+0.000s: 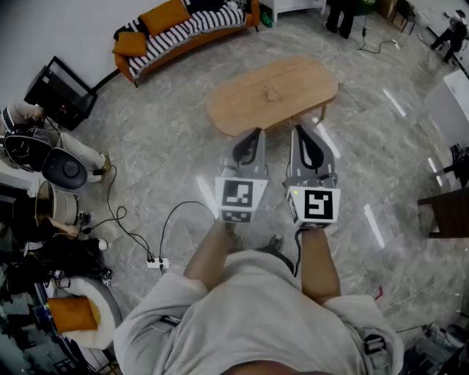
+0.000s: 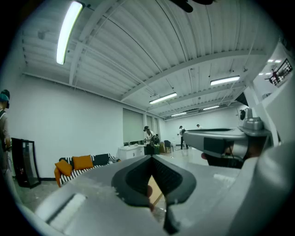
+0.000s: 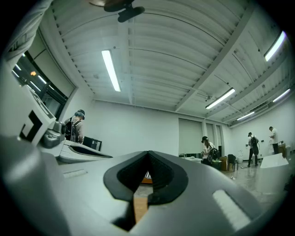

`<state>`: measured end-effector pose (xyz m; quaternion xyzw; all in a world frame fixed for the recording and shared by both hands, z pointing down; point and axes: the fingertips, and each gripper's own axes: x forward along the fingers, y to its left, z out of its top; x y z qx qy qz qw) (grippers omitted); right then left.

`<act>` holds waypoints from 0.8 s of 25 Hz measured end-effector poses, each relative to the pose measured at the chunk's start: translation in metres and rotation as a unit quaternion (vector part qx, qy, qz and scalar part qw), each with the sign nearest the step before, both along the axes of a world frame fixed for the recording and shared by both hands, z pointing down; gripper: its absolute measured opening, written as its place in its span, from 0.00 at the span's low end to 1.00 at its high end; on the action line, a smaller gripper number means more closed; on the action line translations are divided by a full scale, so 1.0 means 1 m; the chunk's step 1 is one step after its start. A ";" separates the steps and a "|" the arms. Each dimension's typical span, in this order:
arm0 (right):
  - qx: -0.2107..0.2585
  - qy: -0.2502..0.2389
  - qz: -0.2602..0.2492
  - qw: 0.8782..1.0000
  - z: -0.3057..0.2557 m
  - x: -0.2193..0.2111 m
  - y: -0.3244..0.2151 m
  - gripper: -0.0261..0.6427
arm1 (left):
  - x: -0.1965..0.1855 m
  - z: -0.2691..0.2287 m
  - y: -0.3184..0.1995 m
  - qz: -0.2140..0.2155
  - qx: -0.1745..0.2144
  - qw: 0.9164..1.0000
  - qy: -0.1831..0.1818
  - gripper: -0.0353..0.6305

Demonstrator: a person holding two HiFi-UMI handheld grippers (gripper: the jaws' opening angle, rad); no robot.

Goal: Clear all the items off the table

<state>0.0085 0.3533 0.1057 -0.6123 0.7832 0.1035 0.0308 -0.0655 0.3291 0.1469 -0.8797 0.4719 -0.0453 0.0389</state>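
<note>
Table (image 1: 272, 95): oval, light wood top, on the grey marbled floor (image 1: 161, 146), upper middle of the head view, ahead of the person. One small pale item (image 1: 272, 93) lies near the centre of the top; too small to tell what it is.

Left gripper (image 1: 256, 132): held out level in front of the person, tips toward the table's near edge. In its own view the two dark pads meet at the tips, jaws fully together, nothing gripped. A sliver of the wood top shows through the gap below the pads.

Right gripper (image 1: 300, 130): just beside the left one, parallel to it, nose tipped slightly upward. In its own view the jaws are pressed together and hold nothing; a strip of wood shows below them.

In the head view both sets of tips line up with the table's near edge. Whether they are over it or short of it cannot be told. Neither touches the item.

Marker cubes (image 1: 238, 199) sit at the rear of each gripper, near the person's forearms.

Surroundings: orange sofa (image 1: 192, 33) with a striped cover and orange cushions, against the far wall beyond the table. White power strip (image 1: 157, 263) with black cables on the floor to the person's left. People (image 1: 343, 15) stand at the far end of the room. Long ceiling lights (image 3: 110, 69) show in both gripper views.
</note>
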 end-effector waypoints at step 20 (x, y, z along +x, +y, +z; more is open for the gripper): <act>-0.023 -0.018 -0.010 1.000 0.032 0.038 0.008 0.05 | 0.017 0.030 0.008 -0.038 -0.030 0.999 0.002 0.08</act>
